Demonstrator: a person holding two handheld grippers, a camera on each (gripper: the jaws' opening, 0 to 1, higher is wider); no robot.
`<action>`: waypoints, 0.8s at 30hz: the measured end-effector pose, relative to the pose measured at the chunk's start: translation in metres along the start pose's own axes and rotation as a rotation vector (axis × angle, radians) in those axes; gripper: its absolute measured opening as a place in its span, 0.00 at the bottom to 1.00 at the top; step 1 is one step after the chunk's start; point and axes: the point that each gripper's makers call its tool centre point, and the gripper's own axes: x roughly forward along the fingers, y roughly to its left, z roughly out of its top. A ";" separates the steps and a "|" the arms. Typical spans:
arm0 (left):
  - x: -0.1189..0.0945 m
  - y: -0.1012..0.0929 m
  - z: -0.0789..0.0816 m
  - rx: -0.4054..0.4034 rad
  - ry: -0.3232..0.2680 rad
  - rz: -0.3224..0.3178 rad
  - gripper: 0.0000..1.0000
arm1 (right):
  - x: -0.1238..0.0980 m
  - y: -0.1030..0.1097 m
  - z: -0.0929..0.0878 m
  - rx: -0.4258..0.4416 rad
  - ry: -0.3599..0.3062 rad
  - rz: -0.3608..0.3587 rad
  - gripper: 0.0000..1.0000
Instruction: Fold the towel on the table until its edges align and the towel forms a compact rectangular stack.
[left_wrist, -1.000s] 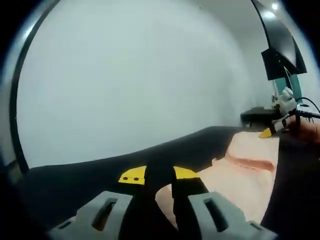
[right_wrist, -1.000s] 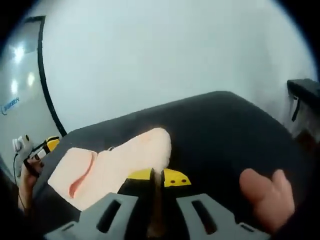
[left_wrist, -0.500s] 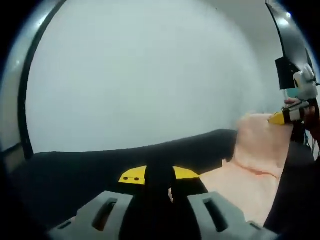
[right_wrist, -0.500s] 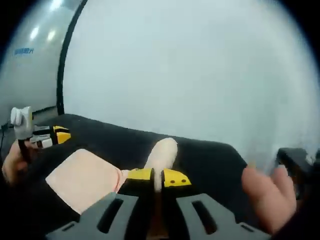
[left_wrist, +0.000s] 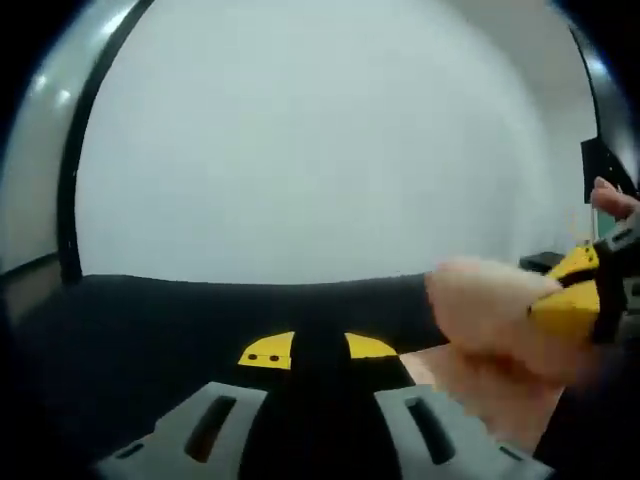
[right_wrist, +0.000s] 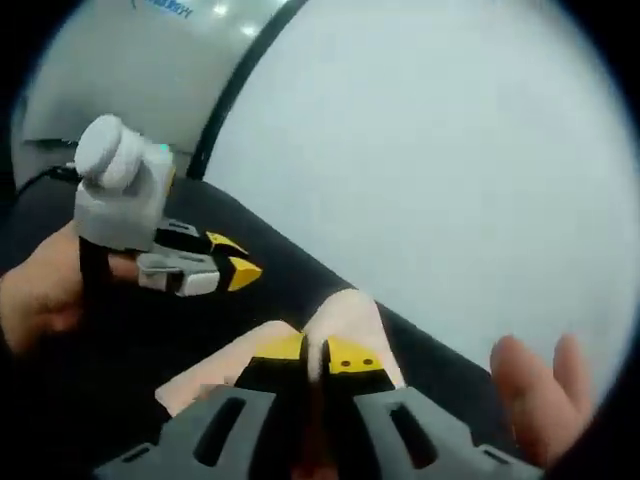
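Note:
The peach towel (right_wrist: 215, 375) lies on the black table (right_wrist: 110, 380). One edge of it is lifted into a fold (right_wrist: 338, 312), and my right gripper (right_wrist: 315, 352) is shut on that fold. In the left gripper view the raised, blurred towel (left_wrist: 480, 305) hangs at the right with the right gripper (left_wrist: 572, 295) clamped on it. My left gripper (left_wrist: 318, 350) stands slightly open over the table (left_wrist: 150, 320), nothing between its fingers. In the right gripper view the left gripper (right_wrist: 238, 258) is held in a hand (right_wrist: 40, 290) just left of the towel, not touching it.
A pale wall rises behind the table. A dark upright strip (left_wrist: 72, 190) runs along it, also seen as a dark strip (right_wrist: 235, 95) in the right gripper view. Fingers of the person's other hand (right_wrist: 530, 395) show at the lower right.
The right gripper has carried the towel's edge up and across toward the left gripper, which is now much closer. Both views have tilted upward, and less of the table shows.

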 end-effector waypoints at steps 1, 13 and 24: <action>0.000 0.001 -0.001 -0.003 0.005 -0.002 0.19 | 0.006 0.013 -0.007 -0.039 0.024 0.021 0.04; -0.001 -0.009 0.014 -0.114 -0.073 -0.067 0.19 | -0.010 0.073 0.012 0.038 -0.194 0.399 0.36; -0.001 -0.007 0.015 -0.105 -0.066 -0.067 0.19 | -0.017 -0.043 -0.040 0.401 -0.234 0.418 0.20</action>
